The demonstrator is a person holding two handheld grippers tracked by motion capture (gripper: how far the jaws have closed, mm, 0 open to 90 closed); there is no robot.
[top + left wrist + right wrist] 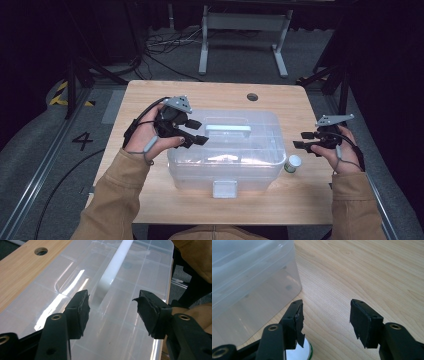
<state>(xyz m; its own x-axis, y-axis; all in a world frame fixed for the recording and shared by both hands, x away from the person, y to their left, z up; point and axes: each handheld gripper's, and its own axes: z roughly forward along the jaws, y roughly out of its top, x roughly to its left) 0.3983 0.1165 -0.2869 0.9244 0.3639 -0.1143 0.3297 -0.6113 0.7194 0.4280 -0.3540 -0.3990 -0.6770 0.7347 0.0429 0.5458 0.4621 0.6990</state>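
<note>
1. High view: a clear, lidded rectangular plastic storage box (227, 150) sits in the middle of the light wooden table (150, 100), its white front latch (224, 189) facing the person, presumably so the clasp is within easy reach. The left gripper (197, 132) hovers over the left part of the lid, beside the pale carry handle (228, 128); its jaws are spread with nothing between them. The right gripper (301, 140) is held off the box's right end, jaws also apart and empty. A small white-capped bottle with a green band (292, 163) stands on the table just beside the box's right front corner, below the right gripper. A painted "4" (83, 140) is readable on the floor to the left; the label on the bottle is too small to read.

2. Left gripper view: the two black jaws stand wide over the ribbed transparent lid (75, 275), with the white handle bar (110, 272) running away between them. The pads touch nothing. This placement suggests a reach toward the handle or lid. A round hole in the table (41, 251) shows at top left. No writing is visible.

3. Right gripper view: the jaws are open above bare wood, the box wall (254, 290) to their left. The bottle's white cap (298, 352) peeks out beneath the left jaw, close enough that it looks like the likely target. No lettering can be read.
</note>
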